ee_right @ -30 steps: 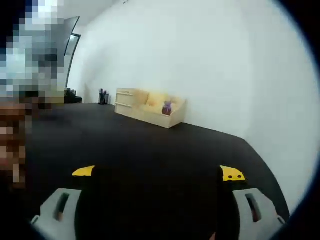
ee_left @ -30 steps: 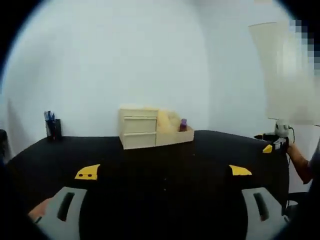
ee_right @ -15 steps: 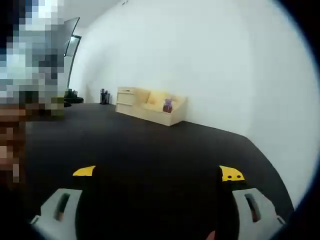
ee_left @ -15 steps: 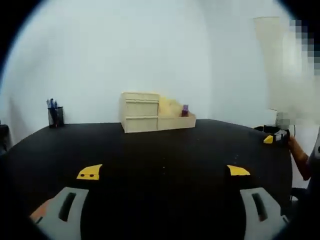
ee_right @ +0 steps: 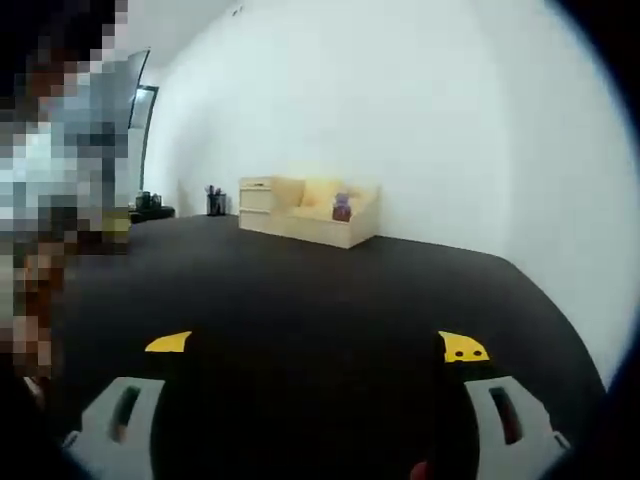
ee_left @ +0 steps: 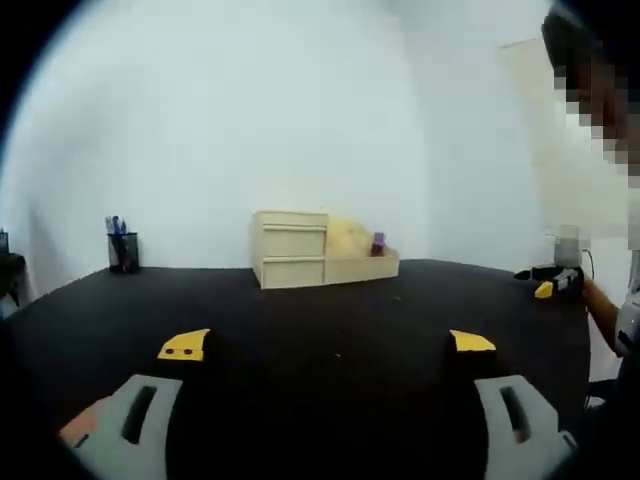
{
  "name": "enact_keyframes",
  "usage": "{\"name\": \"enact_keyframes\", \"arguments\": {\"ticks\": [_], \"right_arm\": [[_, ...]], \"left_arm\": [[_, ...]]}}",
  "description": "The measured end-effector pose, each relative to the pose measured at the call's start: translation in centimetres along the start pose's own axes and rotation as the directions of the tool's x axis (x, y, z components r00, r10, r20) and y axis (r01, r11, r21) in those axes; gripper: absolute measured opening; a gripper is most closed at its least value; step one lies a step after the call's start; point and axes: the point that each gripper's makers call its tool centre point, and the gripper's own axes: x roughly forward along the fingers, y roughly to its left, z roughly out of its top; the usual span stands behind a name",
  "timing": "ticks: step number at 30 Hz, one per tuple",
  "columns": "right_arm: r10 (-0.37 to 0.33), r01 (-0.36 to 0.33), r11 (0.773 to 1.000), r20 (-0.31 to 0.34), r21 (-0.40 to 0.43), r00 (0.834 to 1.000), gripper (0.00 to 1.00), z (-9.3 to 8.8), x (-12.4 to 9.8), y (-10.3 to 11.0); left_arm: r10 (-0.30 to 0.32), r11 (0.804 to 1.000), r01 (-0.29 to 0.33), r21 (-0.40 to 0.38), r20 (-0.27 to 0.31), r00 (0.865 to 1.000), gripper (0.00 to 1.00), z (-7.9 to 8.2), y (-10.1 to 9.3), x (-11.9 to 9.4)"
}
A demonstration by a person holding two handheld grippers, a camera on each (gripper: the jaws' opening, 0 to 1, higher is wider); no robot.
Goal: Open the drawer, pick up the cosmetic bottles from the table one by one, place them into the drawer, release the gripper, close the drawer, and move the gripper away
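Nearest in the left gripper view, the left gripper (ee_left: 326,345) is hovering low over the black table (ee_left: 330,310) with its jaws spread wide and nothing between them. The right gripper (ee_right: 316,348) is doing the same in the right gripper view, jaws wide apart and empty. Out at the right edge of the left gripper view, a person's hand (ee_left: 590,296) is holding the other gripper over the table's far side.

Well beyond both grippers, near the white wall, a small wooden drawer unit (ee_left: 290,248) is standing with both drawer fronts looking flush, so the drawer appears not yet opened. A low open tray joins its right side, and a purple cosmetic bottle (ee_left: 378,244) is sitting in it. A black pen cup (ee_left: 123,251) is standing off to the left.

Judging by this, the task is only beginning: opening, loading and closing all seem to be waiting.
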Motion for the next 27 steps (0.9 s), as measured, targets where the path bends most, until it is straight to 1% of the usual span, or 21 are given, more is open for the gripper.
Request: {"name": "enact_keyframes", "arguments": {"ticks": [3,6,11,13,18,20,23,27], "right_arm": [[-0.002,0.002,1.000,-0.001,-0.006,1.000,0.88,-0.1,0.0,-0.1],[0.000,0.000,1.000,-0.004,-0.012,1.000,0.87,-0.2,0.0,-0.1],[0.009,-0.009,1.000,0.026,0.020,1.000,0.87,0.3,-0.3,-0.3],[0.006,-0.006,1.000,0.027,0.023,1.000,0.87,0.4,-0.3,-0.3],[0.008,-0.008,1.000,0.017,0.004,1.000,0.86,0.2,-0.2,-0.2],[0.007,-0.008,1.000,0.020,0.008,1.000,0.86,0.2,-0.3,-0.2],[0.012,-0.013,1.000,0.035,0.023,0.999,0.85,0.5,-0.4,-0.2],[0.011,-0.012,1.000,0.040,0.029,0.999,0.85,0.6,-0.4,-0.2]], "left_arm": [[-0.007,1.000,0.007,-0.027,0.020,1.000,0.86,0.3,0.3,-0.2],[-0.015,1.000,0.015,-0.016,0.012,1.000,0.86,0.1,0.1,0.0],[-0.051,0.998,0.052,-0.024,0.030,0.998,0.92,0.5,-0.4,0.0],[-0.043,0.999,0.043,-0.016,0.028,0.999,0.93,0.4,-0.4,0.0],[-0.053,0.998,0.053,-0.019,0.024,0.998,0.95,0.3,-0.8,0.0],[-0.062,0.998,0.063,-0.024,0.033,0.998,0.96,0.5,-0.9,-0.1],[-0.074,0.996,0.077,-0.039,0.061,0.995,0.96,1.0,-1.0,-0.3],[-0.073,0.996,0.076,-0.046,0.062,0.995,0.96,1.0,-0.9,-0.3]]}}
